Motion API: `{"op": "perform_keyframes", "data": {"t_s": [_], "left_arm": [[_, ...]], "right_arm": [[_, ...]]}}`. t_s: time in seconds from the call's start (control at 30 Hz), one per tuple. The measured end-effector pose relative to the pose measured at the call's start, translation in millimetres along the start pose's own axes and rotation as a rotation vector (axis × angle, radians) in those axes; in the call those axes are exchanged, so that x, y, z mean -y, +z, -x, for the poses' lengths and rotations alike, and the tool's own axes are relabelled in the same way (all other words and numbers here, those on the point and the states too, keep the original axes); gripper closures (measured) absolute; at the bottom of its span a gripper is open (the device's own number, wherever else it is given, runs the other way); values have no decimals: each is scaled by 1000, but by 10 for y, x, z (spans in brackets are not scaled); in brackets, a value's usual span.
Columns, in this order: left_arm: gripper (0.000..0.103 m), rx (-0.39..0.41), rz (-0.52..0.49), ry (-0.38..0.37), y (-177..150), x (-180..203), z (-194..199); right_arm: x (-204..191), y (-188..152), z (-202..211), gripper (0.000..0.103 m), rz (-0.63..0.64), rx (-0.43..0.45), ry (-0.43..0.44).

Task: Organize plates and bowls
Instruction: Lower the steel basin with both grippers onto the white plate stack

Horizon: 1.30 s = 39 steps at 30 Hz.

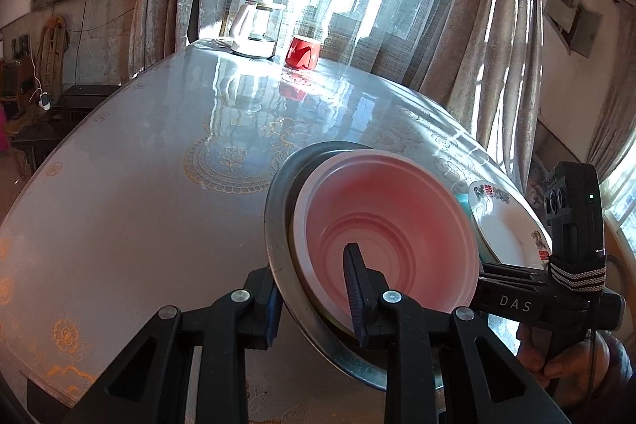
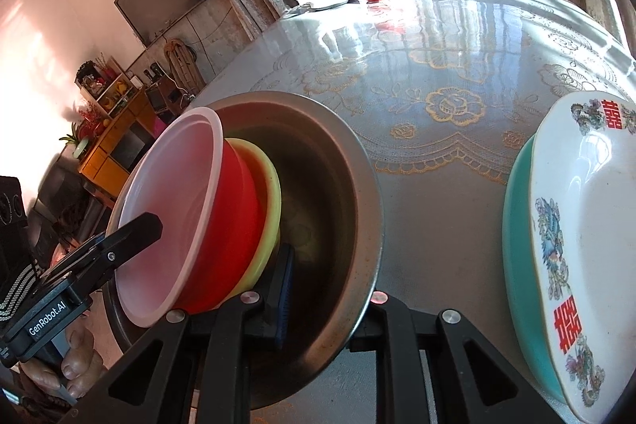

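A red bowl (image 2: 234,221) with a whitish inside (image 1: 389,221) sits tilted in a yellow bowl (image 2: 272,193), both inside a steel bowl (image 2: 353,193) whose rim (image 1: 276,217) also shows in the left wrist view. My left gripper (image 1: 314,304) is shut on the red bowl's wall, one finger (image 2: 137,231) inside it and the other outside by the steel rim. My right gripper (image 2: 330,291) is shut on the steel bowl's rim, with its blue pad inside. A white decorated plate (image 2: 576,245) lies on a teal plate (image 2: 516,225) to the right.
A glass kettle (image 1: 258,26) and a red cup (image 1: 303,52) stand at the far edge of the round, lace-covered table (image 1: 159,185). The plate stack (image 1: 505,221) lies close to the bowls. A hand (image 2: 79,372) holds the left gripper.
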<state>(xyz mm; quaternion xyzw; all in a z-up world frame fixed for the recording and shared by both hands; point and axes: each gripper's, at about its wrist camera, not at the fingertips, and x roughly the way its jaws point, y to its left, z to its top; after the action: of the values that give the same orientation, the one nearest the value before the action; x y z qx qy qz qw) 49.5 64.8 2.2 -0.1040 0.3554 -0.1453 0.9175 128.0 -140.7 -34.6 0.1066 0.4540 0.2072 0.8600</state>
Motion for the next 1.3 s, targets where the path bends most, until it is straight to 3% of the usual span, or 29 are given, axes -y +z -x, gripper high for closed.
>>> {"op": "perform_keyframes", "data": {"t_s": [0.63, 1.03, 1.3], "left_arm": [[76, -3, -94, -103, 263, 580, -166], [75, -69, -183, -256, 450, 1401, -567], [74, -130, -223, -308, 475, 1864, -913]], "right_arm": [[329, -45, 547, 84, -89, 115, -42], [911, -194, 1196, 84, -215, 234, -167], [1315, -283, 1393, 84, -305, 266, -256]]}}
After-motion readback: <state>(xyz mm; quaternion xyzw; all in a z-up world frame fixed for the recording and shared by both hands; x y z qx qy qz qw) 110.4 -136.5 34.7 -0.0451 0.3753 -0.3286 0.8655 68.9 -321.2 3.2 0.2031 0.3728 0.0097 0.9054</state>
